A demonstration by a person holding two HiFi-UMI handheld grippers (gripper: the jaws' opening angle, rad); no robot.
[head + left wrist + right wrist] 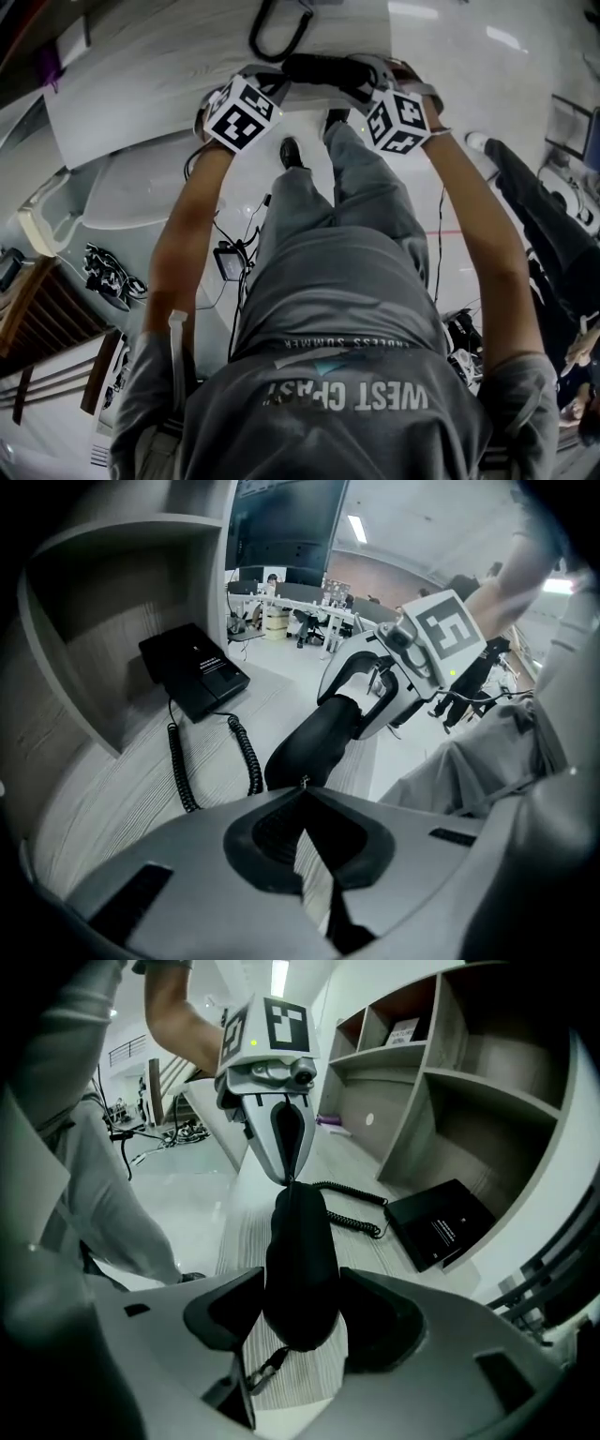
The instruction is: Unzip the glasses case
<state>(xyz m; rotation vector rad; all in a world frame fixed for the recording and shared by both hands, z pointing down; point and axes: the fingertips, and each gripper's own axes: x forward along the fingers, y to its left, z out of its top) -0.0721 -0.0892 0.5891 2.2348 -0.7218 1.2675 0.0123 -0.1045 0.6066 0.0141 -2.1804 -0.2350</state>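
Though the head view half hides the glasses case (317,67), gripper views show right gripper (300,1299) fingers clamping it, left gripper (302,791) fingers pinching its zip pull (302,782).

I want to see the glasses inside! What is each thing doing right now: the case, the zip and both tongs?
glasses case: held up over the desk edge, looks zipped shut
zip pull: pinched at the case's far end
left tongs: shut on the zip pull
right tongs: shut on the glasses case
black phone: lying flat on the desk, cord loose
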